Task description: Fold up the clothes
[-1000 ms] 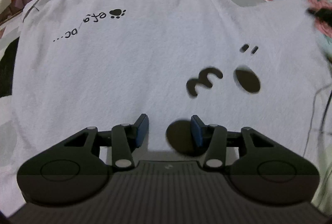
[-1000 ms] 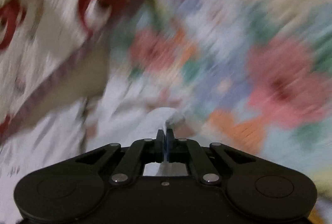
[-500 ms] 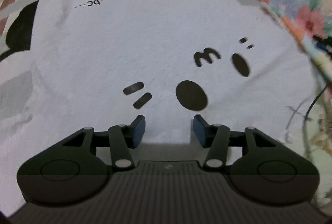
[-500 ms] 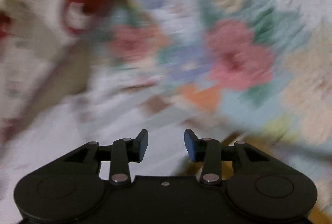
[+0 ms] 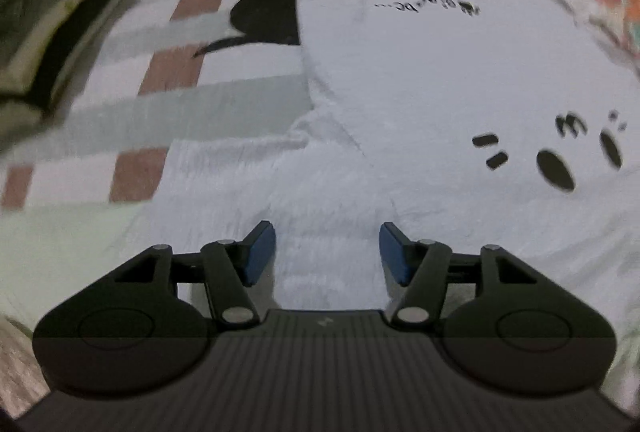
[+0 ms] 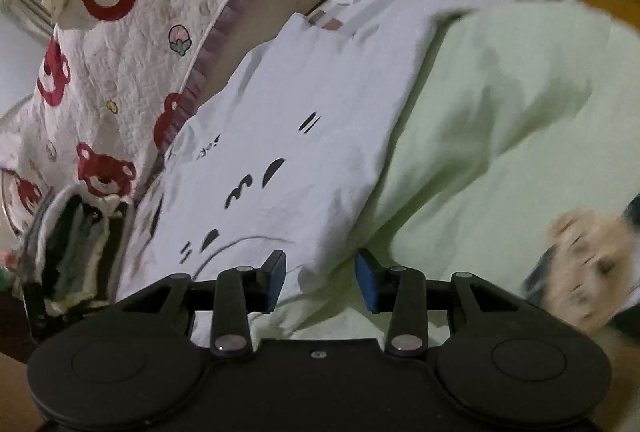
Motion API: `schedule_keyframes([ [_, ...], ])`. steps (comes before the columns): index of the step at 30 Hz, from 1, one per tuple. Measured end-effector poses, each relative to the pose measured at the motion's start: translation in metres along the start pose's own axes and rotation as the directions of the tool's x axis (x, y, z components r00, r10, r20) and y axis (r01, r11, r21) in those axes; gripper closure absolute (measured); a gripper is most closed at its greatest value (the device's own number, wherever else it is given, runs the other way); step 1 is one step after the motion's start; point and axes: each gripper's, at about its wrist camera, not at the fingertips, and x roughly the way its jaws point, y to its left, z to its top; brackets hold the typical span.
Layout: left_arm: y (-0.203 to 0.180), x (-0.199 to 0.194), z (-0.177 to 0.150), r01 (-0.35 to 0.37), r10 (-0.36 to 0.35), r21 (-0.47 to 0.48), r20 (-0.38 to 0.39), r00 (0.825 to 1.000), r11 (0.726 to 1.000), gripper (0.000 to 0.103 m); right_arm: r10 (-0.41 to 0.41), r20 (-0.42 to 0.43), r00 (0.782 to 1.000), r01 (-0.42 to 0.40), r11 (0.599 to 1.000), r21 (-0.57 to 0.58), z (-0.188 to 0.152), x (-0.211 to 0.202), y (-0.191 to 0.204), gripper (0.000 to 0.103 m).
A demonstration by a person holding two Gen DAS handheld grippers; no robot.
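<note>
The left gripper is opening, nothing between its blue pads; the white printed shirt lies flat directly beneath and ahead of it. The right gripper stands released and empty, the shirt's corner just ahead, pale green sheet to its right.

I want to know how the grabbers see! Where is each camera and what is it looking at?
Left wrist view: sits on the left gripper, looking steeply down at the white shirt on the checked blanket; only its own black arms and blue pads show, jaws opening, nothing pinched.
Right wrist view: sits on the right gripper, looking along the shirt's corner, the green sheet and bear quilt; jaws apart, empty.
Shared: the same white shirt with black marks.
</note>
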Motion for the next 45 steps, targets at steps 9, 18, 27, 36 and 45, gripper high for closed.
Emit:
schedule_keyframes([
  [9,0.025,-0.007,-0.020,-0.037,0.039,0.030,-0.050,0.998,0.999,0.042,0.057,0.097,0.994,-0.037,0.980,-0.197,-0.003,-0.035,0.048,0.099],
  [18,0.067,-0.031,-0.034,-0.078,0.072,-0.107,-0.058,0.996,0.991,0.041,-0.137,0.039,0.990,0.142,0.974,-0.179,-0.027,-0.033,0.026,0.102],
  [27,0.078,-0.060,-0.027,-0.013,0.015,-0.152,0.009,1.000,0.988,0.041,-0.308,0.101,0.946,0.321,0.932,-0.166,-0.026,-0.051,0.027,0.095],
  [36,0.057,-0.072,0.008,0.146,-0.129,-0.149,0.122,0.984,0.978,0.041,-0.087,0.066,0.994,0.103,0.949,-0.299,-0.019,-0.011,0.094,0.093],
  [45,0.044,-0.062,0.118,0.169,-0.157,-0.068,0.152,0.976,0.983,0.041,-0.021,-0.076,0.997,-0.014,0.903,-0.430,0.115,0.051,0.206,0.061],
])
